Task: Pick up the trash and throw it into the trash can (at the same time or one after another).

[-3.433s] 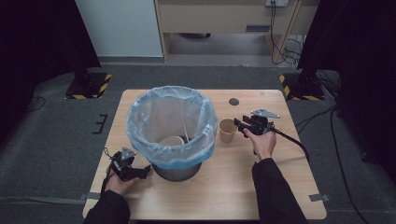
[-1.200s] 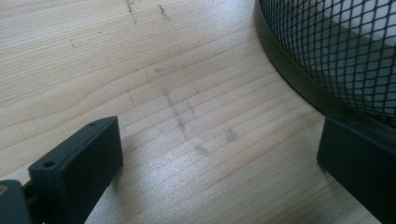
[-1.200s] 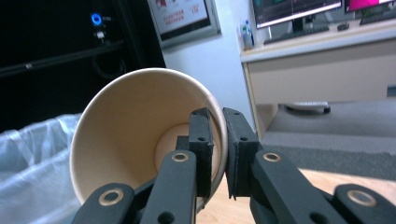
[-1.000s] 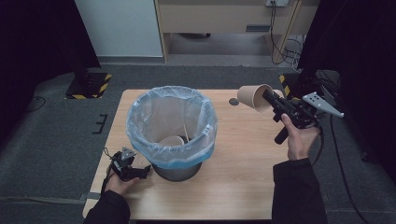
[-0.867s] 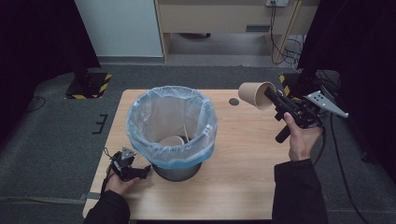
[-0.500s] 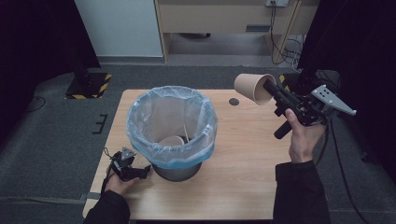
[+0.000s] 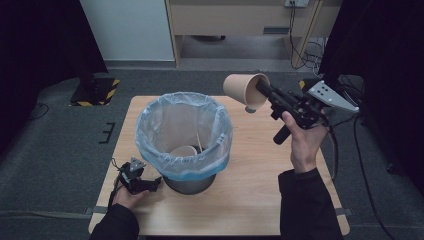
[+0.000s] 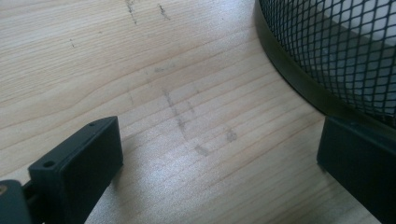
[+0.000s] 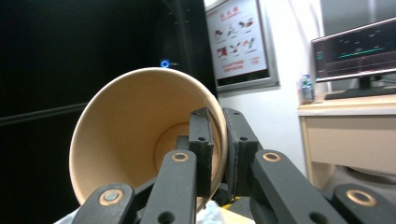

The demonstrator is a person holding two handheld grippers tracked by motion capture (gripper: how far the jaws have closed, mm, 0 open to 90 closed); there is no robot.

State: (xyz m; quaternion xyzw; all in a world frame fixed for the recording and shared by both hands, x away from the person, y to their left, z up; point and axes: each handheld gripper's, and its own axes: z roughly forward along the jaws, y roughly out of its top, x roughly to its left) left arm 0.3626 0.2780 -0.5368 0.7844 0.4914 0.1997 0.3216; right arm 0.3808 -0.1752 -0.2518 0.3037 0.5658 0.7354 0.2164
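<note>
My right claw [image 7: 260, 91], clenched on the rim of the paper cup [image 7: 243, 90], has lifted it off the tabletop [image 7: 260, 165] to about two o'clock of the lined bin [image 7: 184, 137], ready for dropping in; my left claw [image 7: 150, 184] rests open.

In the high view the lined wire bin [image 7: 185, 142] stands mid-frame on the table [image 7: 250, 200], a cup [image 7: 184, 152] inside it. The paper cup [image 7: 242, 90] hangs upper right of the bin; the left gripper [image 7: 134, 176] lies lower left.

bin [image 7: 186, 150] mid-table, bare wood right
</note>
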